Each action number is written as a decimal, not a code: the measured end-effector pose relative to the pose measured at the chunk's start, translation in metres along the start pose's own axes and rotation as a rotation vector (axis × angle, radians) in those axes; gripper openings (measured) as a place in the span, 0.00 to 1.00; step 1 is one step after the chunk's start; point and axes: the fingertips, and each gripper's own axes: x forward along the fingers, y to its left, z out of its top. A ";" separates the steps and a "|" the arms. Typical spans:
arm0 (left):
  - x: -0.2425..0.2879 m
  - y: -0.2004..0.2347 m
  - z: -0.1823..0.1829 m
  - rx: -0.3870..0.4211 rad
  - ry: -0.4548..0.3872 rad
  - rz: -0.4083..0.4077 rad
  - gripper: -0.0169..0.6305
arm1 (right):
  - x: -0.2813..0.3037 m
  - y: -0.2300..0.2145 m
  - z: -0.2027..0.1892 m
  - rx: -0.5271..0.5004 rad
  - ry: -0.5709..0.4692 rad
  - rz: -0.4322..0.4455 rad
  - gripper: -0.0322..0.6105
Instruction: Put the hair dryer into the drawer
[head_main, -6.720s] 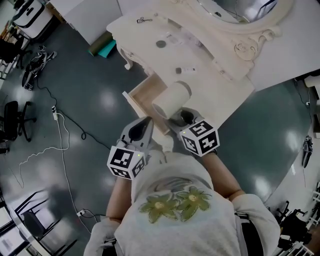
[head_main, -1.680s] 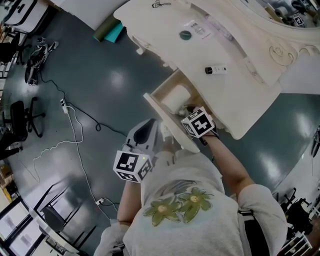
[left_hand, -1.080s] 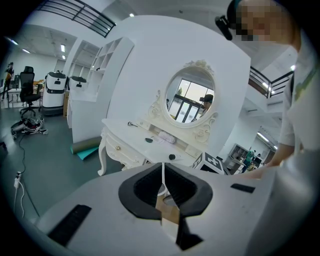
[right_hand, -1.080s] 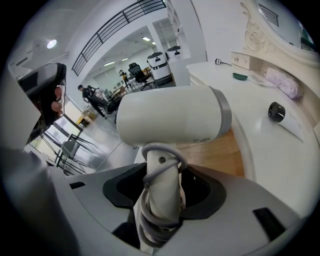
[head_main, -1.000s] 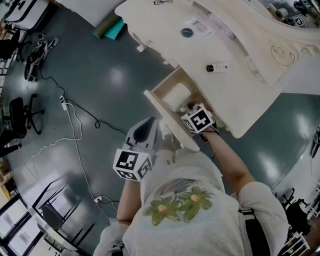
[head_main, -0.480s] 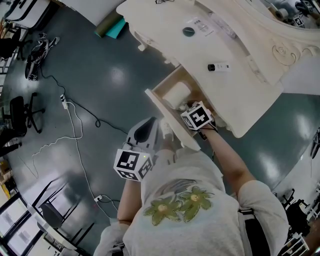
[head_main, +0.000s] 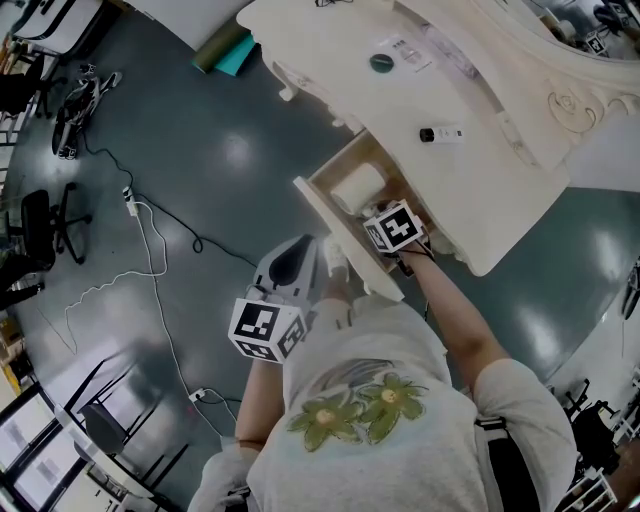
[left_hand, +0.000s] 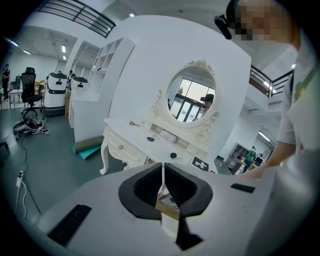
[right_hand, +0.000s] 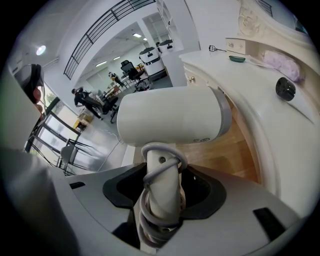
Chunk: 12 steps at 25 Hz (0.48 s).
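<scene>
The white hair dryer has its cord wound round its handle, and my right gripper is shut on that handle. In the head view the hair dryer lies down inside the open wooden drawer of the cream dressing table, with my right gripper reaching in over the drawer's front. My left gripper hangs outside the drawer to its lower left, away from it. In its own view the left gripper is shut with nothing between its jaws.
On the table top lie a small black bottle, a dark round item and a pale packet. Cables trail over the grey floor at left. A teal roll lies by the table leg. An office chair stands far left.
Several seconds ago the hair dryer was held above the drawer's front; it is now down inside the drawer. In the last second the right gripper barely moved. The left gripper stayed still.
</scene>
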 end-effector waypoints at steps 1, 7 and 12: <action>-0.001 0.000 0.000 0.000 0.001 0.001 0.06 | 0.001 0.000 0.000 0.002 0.003 -0.001 0.39; -0.003 0.001 -0.003 -0.002 0.003 0.002 0.06 | 0.007 -0.003 -0.003 0.015 0.014 -0.004 0.39; -0.004 0.003 -0.004 -0.005 0.005 0.005 0.06 | 0.013 -0.005 -0.006 0.036 0.026 -0.007 0.39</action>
